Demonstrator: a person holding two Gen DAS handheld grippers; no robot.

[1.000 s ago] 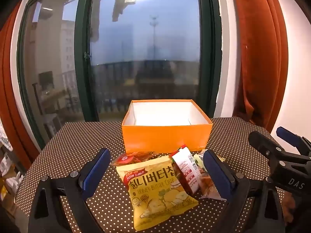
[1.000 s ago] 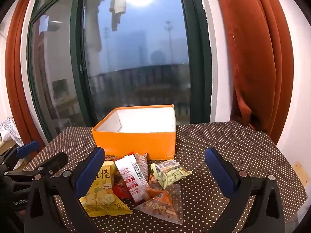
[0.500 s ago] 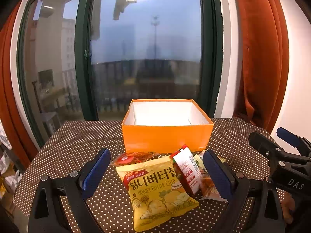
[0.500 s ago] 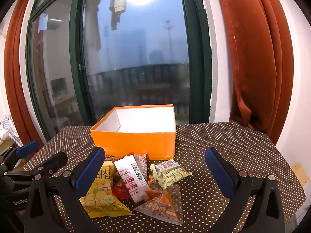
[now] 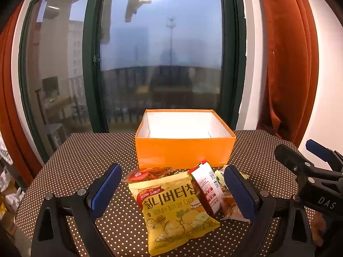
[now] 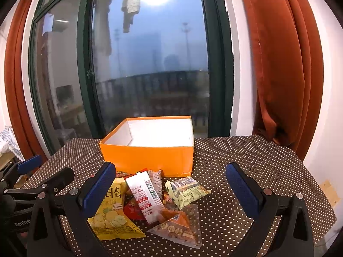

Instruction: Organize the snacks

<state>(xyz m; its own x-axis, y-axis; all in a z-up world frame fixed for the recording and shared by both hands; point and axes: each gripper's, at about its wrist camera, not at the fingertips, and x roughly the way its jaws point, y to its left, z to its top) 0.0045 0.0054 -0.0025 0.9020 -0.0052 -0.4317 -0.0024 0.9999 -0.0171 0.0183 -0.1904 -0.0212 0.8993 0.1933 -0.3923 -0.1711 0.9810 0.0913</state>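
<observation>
an open orange box [image 5: 184, 152] with white inside stands upright, nothing visible in it. just before it lies a loose heap of snacks: a yellow chip bag [image 5: 173, 212], a red-white packet [image 6: 144, 194], a green-yellow pack [image 6: 186, 190], a clear triangular pouch [image 6: 180, 227].

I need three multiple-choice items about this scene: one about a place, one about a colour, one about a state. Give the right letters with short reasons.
1. The snack packets lie:
A. inside the box
B. on the table before the box
C. on the floor

2. The box outside is:
A. orange
B. green
C. white

3. The left gripper is:
A. shut on the yellow chip bag
B. open, holding nothing
C. shut, holding nothing

Answers:
1 B, packets rest on the dotted tablecloth.
2 A, orange walls.
3 B, its blue pads stand wide apart.
</observation>
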